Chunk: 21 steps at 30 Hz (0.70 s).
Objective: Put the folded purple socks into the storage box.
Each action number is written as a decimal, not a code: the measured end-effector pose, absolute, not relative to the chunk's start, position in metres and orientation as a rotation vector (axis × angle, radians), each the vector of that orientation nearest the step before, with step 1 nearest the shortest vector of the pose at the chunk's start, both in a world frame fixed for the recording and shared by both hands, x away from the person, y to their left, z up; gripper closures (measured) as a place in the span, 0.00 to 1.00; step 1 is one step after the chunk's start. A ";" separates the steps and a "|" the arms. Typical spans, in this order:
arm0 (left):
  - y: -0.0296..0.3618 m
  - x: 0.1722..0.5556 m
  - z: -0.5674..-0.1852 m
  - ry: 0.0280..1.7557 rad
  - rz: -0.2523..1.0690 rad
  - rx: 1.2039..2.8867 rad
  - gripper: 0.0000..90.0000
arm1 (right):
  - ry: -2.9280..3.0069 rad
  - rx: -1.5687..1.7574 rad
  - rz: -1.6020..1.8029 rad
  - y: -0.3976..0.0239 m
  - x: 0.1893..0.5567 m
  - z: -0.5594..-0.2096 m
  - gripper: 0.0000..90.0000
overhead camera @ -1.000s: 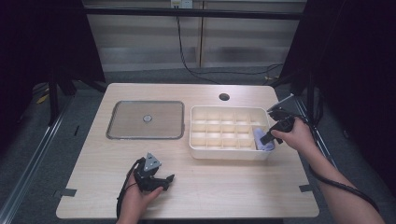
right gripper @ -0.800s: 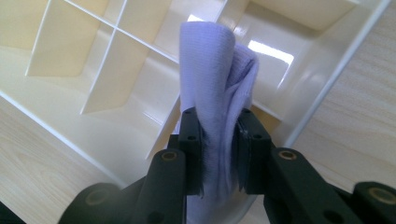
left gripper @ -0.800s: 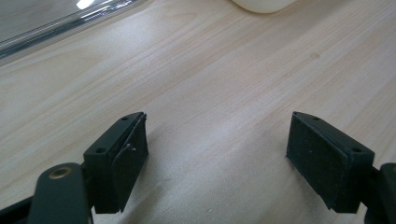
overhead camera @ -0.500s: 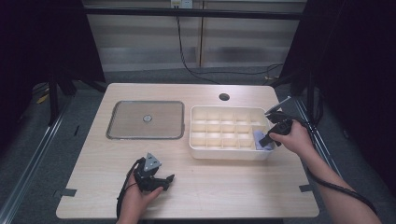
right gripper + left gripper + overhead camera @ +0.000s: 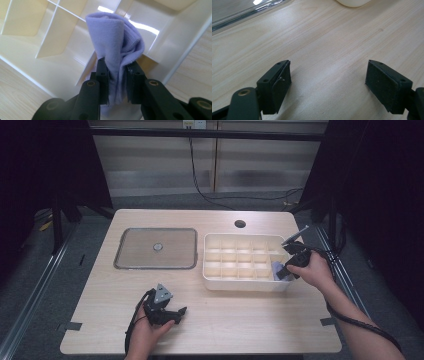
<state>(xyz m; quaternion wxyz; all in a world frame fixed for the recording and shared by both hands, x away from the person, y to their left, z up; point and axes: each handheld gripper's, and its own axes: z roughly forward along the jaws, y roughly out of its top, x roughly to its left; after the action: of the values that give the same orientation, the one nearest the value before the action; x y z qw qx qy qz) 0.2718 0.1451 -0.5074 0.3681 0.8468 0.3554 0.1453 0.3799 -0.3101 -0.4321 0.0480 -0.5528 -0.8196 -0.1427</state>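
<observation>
A cream plastic organiser box (image 5: 215, 279) with many small compartments stands right of the table's middle. My right gripper (image 5: 286, 271) hangs over its near right corner, shut on a folded lilac cloth (image 5: 117, 45) that reaches down into a corner compartment (image 5: 160, 45). The cloth (image 5: 278, 269) shows as a pale patch at that corner in the high view. My left gripper (image 5: 172, 312) rests low over the bare wood near the front edge, open, with nothing between its pads (image 5: 280, 85).
A flat grey metal tray (image 5: 155, 248) with a small round knob lies left of the box. A dark round hole (image 5: 240, 224) sits in the tabletop behind the box. Bare wood runs along the front of the table.
The right gripper with the cloth has shifted slightly toward the box's near right corner. The left hand has stayed put.
</observation>
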 end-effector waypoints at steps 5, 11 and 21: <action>0.145 0.272 -0.507 0.913 0.373 2.174 0.22 | -2.512 -1.685 -0.427 -0.309 0.379 -0.432 0.84; 0.145 0.272 -0.508 0.917 0.371 2.171 0.22 | -2.511 -1.675 -0.436 -0.310 0.379 -0.431 0.82; 0.145 0.272 -0.507 0.915 0.373 2.172 0.22 | -2.525 -1.666 -0.430 -0.310 0.379 -0.423 0.79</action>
<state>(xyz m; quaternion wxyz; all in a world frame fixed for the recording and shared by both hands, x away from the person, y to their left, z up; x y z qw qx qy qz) 0.2718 0.1451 -0.5075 0.3687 0.8462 0.3562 0.1454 0.3793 -0.3102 -0.4233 0.0429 -0.5447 -0.8257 -0.1405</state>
